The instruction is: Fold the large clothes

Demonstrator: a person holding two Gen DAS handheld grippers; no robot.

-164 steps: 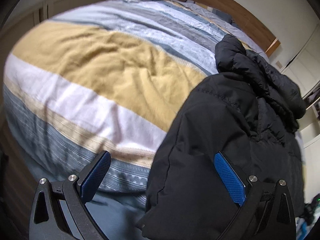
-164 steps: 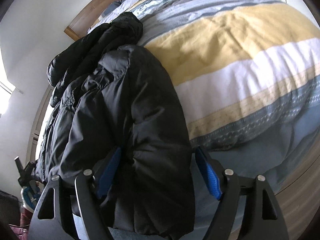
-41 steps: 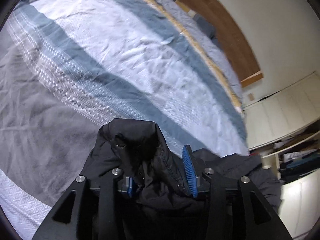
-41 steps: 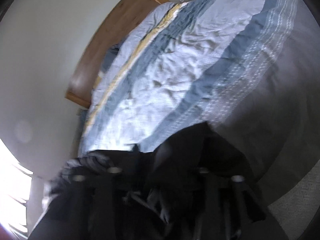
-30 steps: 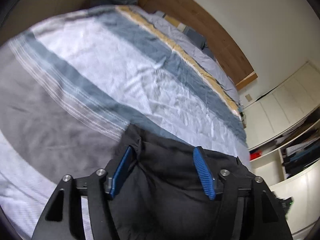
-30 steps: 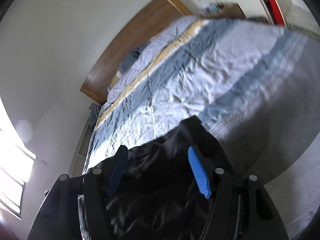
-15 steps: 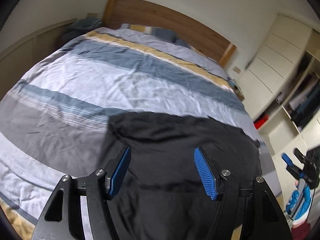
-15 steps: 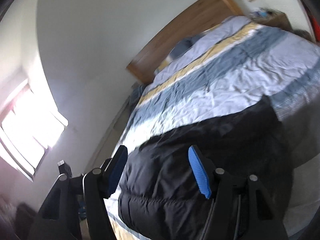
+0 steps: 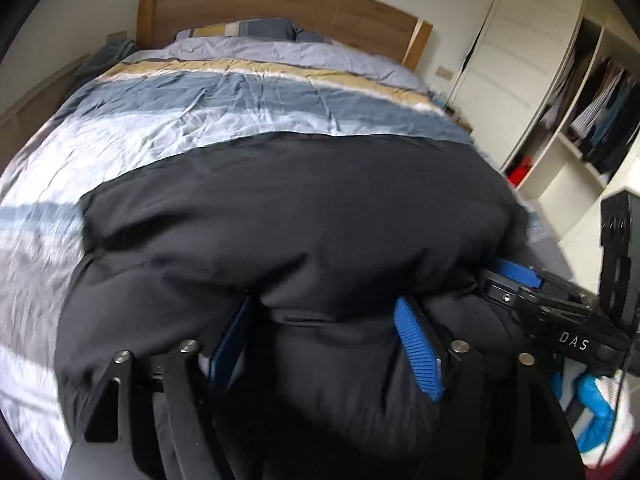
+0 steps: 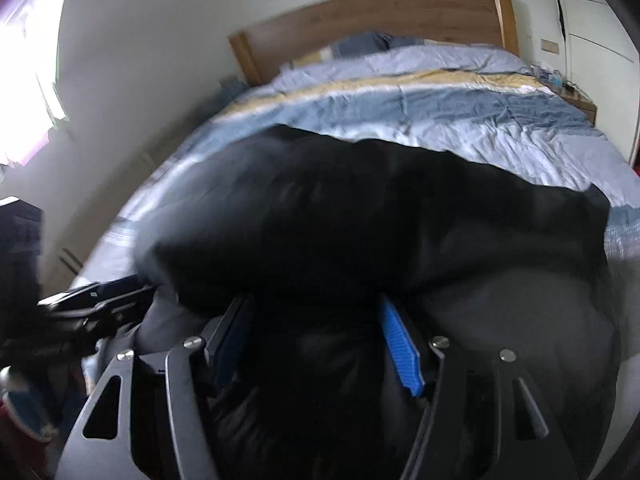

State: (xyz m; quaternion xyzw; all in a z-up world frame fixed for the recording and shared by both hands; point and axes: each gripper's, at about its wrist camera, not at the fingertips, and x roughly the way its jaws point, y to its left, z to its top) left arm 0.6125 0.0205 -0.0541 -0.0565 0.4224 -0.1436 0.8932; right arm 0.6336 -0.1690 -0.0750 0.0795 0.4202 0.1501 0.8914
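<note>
The black puffer jacket (image 9: 288, 216) lay spread across the foot half of the bed, over the striped duvet (image 9: 224, 92), its far edge running roughly level across the blue and pale bands. Its near edge bulged up in a thick padded roll right at the grippers.

The left gripper (image 9: 324, 340) sat at that near edge with a fold of the jacket bulging between its blue pads. Its jaws had just been opening wider, and the padding filled the gap. Whether the pads pressed on the cloth or merely flanked it, I could not tell.

The right gripper (image 10: 316, 344) stood the same way, a dark fold of jacket between its fingers, the jaws about half apart. That view was blurred, and I could not tell whether it gripped.

From the left wrist view the right gripper (image 9: 516, 276) showed just beside the jacket's right end, touching the fabric. The wooden headboard (image 9: 280, 4) and a pillow (image 9: 240, 30) lay beyond, well apart from the jacket. An open wardrobe (image 9: 592, 92) stood to the right.
</note>
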